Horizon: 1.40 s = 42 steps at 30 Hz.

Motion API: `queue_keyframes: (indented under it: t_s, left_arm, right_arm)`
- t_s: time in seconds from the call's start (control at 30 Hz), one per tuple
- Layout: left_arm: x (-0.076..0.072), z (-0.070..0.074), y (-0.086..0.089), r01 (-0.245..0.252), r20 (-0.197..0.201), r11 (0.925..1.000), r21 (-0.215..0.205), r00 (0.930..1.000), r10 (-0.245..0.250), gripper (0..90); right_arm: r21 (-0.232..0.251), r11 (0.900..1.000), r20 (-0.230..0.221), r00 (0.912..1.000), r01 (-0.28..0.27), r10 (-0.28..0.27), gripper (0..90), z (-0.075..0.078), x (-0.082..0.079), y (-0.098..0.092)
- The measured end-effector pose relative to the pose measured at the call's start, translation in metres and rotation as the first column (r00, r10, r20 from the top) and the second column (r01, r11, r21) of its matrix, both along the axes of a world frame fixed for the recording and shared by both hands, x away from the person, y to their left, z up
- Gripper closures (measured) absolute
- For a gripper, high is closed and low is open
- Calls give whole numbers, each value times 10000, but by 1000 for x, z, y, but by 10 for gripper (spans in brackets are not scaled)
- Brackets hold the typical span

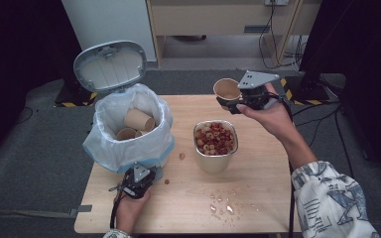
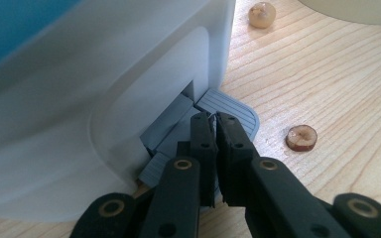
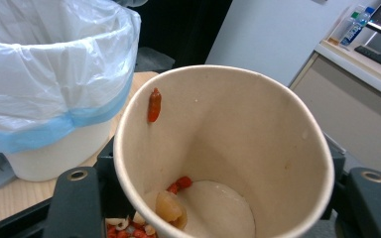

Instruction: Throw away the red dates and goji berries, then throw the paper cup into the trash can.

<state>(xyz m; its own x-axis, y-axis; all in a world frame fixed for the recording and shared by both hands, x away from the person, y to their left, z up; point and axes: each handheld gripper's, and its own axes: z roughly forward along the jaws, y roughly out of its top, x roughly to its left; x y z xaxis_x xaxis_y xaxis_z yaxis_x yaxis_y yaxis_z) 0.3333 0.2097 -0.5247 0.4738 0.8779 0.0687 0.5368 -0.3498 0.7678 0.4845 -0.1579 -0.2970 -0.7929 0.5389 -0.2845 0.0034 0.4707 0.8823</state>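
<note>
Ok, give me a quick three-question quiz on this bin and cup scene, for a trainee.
1. True or false: the lid of the trash bin stands open.
2. What does the right gripper hold: A) a metal spoon, B) a paper cup, C) a plastic bottle?
3. What do the shut jaws of the left gripper press on at the foot of the bin?

Key
1. True: the lid is tipped up behind the bag-lined opening, with paper cups inside.
2. B: the jaws clamp the cup, which has a few food bits left in it.
3. The grey pedal.
</note>
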Motion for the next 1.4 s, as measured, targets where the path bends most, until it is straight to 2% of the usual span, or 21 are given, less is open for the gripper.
queue_keyframes:
  t_s: [0.1,0.4,0.6,0.67,0.7,0.8,0.9,1.4]
  left_arm:
    - [0,0,0,3,0,10000,6,10000,-3,850]
    - [0,0,0,-1,-13,10000,-13,10000,1,850]
    - [0,0,0,-5,-1,10000,3,10000,5,850]
    - [0,0,0,-1,-1,10000,3,10000,1,850]
    - [0,0,0,-2,1,10000,2,10000,2,850]
    - [0,0,0,-1,0,10000,-2,10000,1,850]
    - [0,0,0,-2,3,10000,-2,10000,2,850]
    - [0,0,0,-2,6,10000,10,10000,2,850]
  right_arm:
    - [189,9998,-216,9998,21,-17,337,0,1,-10]
    - [342,9994,-491,9988,83,-66,336,0,1,-33]
    - [448,9989,-686,9976,103,-72,337,-1,1,-42]
    - [531,9985,-748,9972,98,-58,337,-1,0,-44]
    - [739,9972,-830,9965,88,-27,337,0,0,-46]
    - [859,9963,-907,9959,67,11,336,1,0,-47]
    - [1278,9918,-1149,9932,-32,180,337,4,0,-47]
    - [1513,9884,-1512,9878,-151,383,335,15,2,-33]
